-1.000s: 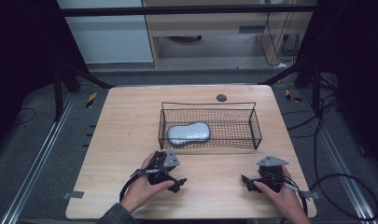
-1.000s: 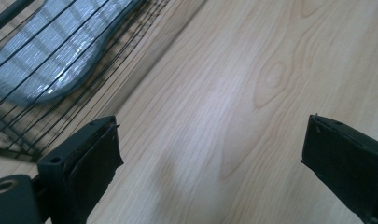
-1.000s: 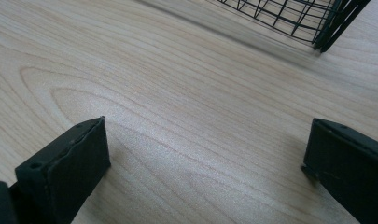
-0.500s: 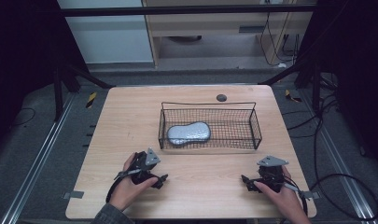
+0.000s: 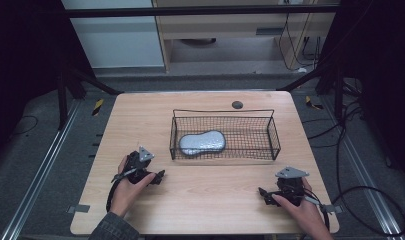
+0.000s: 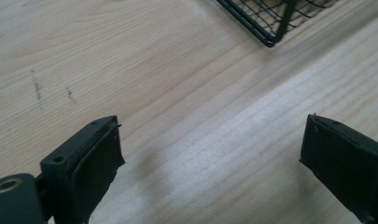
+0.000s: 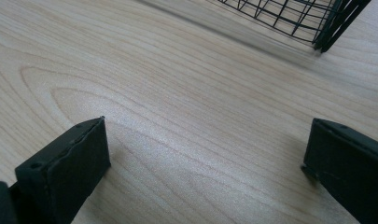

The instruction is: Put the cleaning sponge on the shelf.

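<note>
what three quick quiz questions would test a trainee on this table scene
1. True or false: the silver pouch lies inside the wire basket.
2. Which gripper is nearer the pouch: A the left gripper, B the right gripper?
3. Fill in: both grippers' fingers stand ____, holding nothing.

Key: 1 true; 2 A; 3 open.

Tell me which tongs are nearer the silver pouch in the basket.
Left. The left tongs sit just off the wire basket's near-left corner, close to the silver pouch at that end. The right tongs rest toward the table's near-right edge, farther away.
</note>
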